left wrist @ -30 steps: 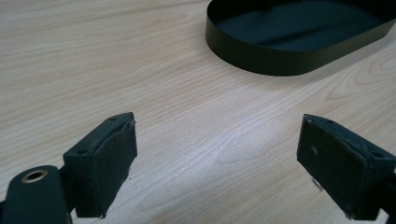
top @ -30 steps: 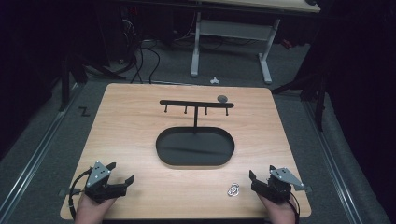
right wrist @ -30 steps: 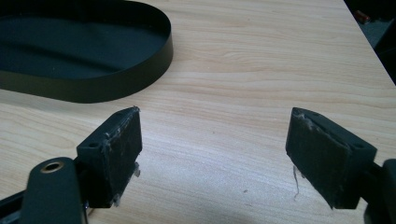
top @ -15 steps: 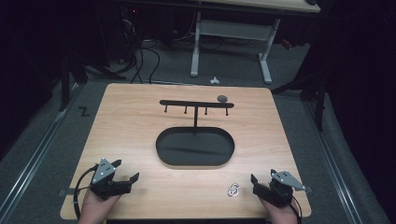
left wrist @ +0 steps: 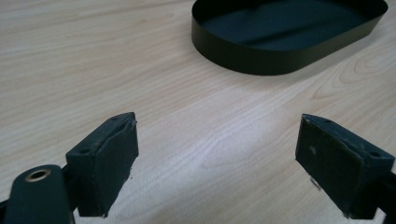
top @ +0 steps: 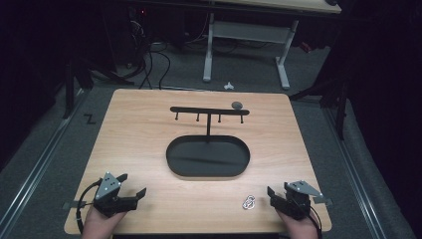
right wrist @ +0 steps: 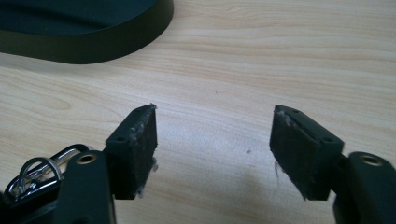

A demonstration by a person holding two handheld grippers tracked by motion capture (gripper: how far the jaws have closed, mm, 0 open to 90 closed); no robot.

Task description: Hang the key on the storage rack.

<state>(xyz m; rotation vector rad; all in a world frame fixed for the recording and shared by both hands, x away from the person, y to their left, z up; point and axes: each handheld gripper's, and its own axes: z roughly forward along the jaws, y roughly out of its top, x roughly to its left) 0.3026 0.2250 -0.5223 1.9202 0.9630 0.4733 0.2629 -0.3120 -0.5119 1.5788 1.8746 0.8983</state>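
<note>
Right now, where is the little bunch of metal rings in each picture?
High view: the metal rings lie on the table near its front edge, just left of the right gripper.
Left gripper view: not in it.
Right gripper view: the rings sit at bottom left, outside the left-hand jaw, partly hidden.
Shared landmark: the black oval tray.

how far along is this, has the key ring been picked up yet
Nothing looks done: the key ring lies on the table, beside the right gripper, not between its jaws. Those jaws have just been closing on nothing. The left gripper is open. Grasping it remains.
</note>
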